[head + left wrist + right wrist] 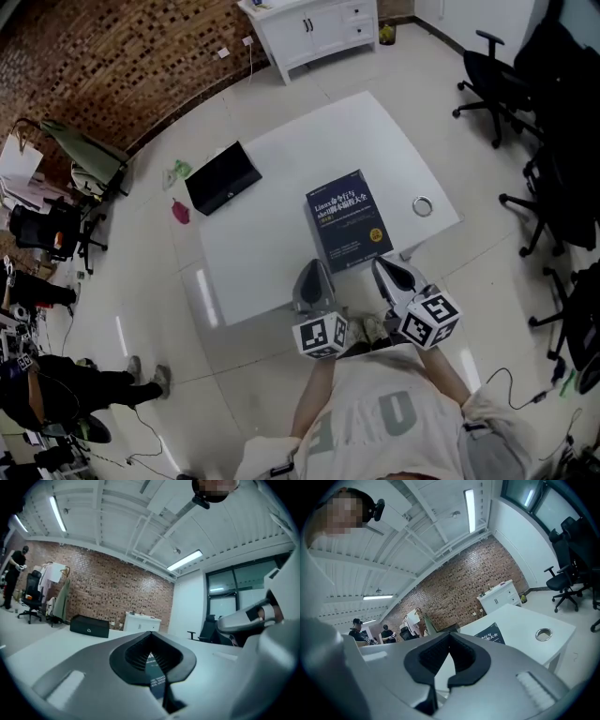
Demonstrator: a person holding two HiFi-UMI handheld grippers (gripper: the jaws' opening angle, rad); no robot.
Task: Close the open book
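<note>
A dark blue book point(349, 220) lies closed, cover up, on the near right part of the white table point(272, 216). My left gripper point(314, 269) hovers at the table's near edge, just left of the book's near corner, jaws shut with nothing held. Its own view shows the pads point(140, 654) meeting, with a strip of the book point(153, 665) visible beyond them. My right gripper point(382, 265) hangs by the book's near right corner, also shut and empty. In the right gripper view the book point(490, 633) lies ahead on the table point(520, 620).
A black box point(223, 177) sits on the table's far left part, and a round metal grommet point(423, 206) is set into the top right of the book. A white cabinet point(314, 28) stands beyond, office chairs point(511, 80) at right, people point(357, 629) near the brick wall.
</note>
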